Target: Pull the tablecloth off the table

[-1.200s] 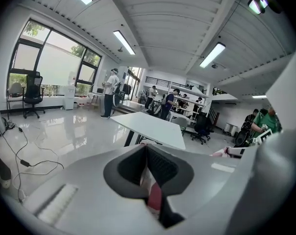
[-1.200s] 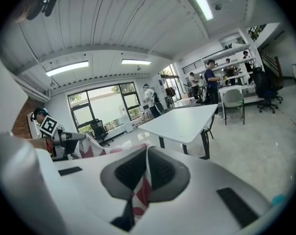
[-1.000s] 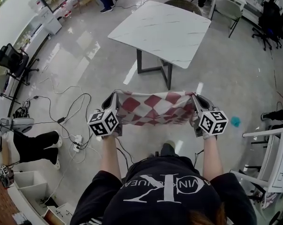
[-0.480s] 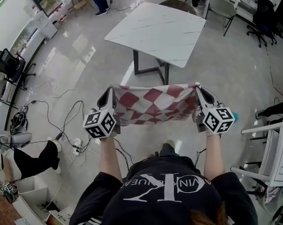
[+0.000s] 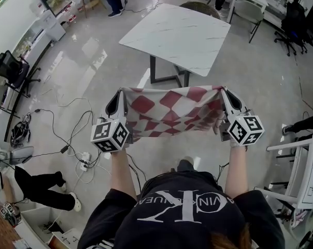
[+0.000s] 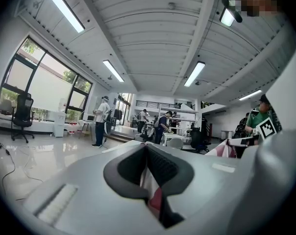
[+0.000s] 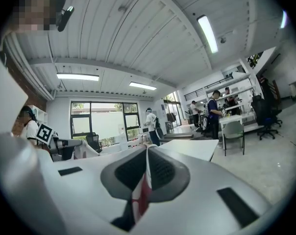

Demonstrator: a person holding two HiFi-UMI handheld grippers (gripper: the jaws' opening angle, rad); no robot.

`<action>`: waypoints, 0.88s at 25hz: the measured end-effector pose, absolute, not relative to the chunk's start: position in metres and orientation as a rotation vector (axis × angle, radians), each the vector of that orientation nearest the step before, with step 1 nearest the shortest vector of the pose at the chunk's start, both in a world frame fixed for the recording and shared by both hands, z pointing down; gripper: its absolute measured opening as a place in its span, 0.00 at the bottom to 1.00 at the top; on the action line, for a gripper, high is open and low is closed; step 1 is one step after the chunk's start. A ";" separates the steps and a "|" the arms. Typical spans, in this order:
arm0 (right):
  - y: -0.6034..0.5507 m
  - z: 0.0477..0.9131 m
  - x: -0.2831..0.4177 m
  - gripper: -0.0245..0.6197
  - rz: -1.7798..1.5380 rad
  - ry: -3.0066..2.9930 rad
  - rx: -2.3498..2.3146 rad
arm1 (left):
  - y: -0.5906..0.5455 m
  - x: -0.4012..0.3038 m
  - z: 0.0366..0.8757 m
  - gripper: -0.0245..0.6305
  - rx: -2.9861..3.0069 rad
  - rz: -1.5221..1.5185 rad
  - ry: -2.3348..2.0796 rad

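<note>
Red-and-white checked fabric tablecloth [image 5: 172,113] hangs in the air, stretched between the two hand-held grippers. It is on the near side of the white marble-patterned square table [image 5: 177,35] and apart from it. The table stands farther off on dark metal legs [image 5: 169,77], on the glossy grey floor [image 5: 260,66].

At the cloth's left top corner the left gripper [image 5: 122,92] has its jaws closed tight on the fabric. Its own view shows a thin fold of red and white cloth [image 6: 155,199] pinched in the narrow slit between the dark ridged pads [image 6: 162,168]. At the right top corner the right gripper [image 5: 222,90] is clamped the same way, with a strip of the checked fabric [image 7: 142,195] caught between its pads [image 7: 160,173]. Both grippers point level, away from the person.

The top edge of the cloth runs nearly straight from one gripper to the other, while the lower part sags in soft folds towards the person. A black-and-white marker cube [image 5: 111,135] sits on the near end of the left gripper, and another marker cube [image 5: 245,130] on the right one.

Left of the person, black cables [image 5: 79,123] trail across the floor to a white power strip [image 5: 85,160].
</note>
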State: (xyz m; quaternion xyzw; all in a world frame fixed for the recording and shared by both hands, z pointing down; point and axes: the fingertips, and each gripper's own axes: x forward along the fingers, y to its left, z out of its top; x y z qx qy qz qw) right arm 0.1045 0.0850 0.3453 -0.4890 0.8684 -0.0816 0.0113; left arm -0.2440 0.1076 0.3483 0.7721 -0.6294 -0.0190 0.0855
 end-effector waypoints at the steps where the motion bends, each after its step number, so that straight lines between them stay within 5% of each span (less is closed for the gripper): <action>1: 0.084 0.343 0.103 0.06 -0.247 2.708 -1.524 | 0.108 -0.245 0.347 0.06 2.302 -0.061 -1.882; 22: 0.077 0.321 0.102 0.06 -0.189 2.691 -1.504 | 0.104 -0.247 0.325 0.06 2.324 -0.106 -1.959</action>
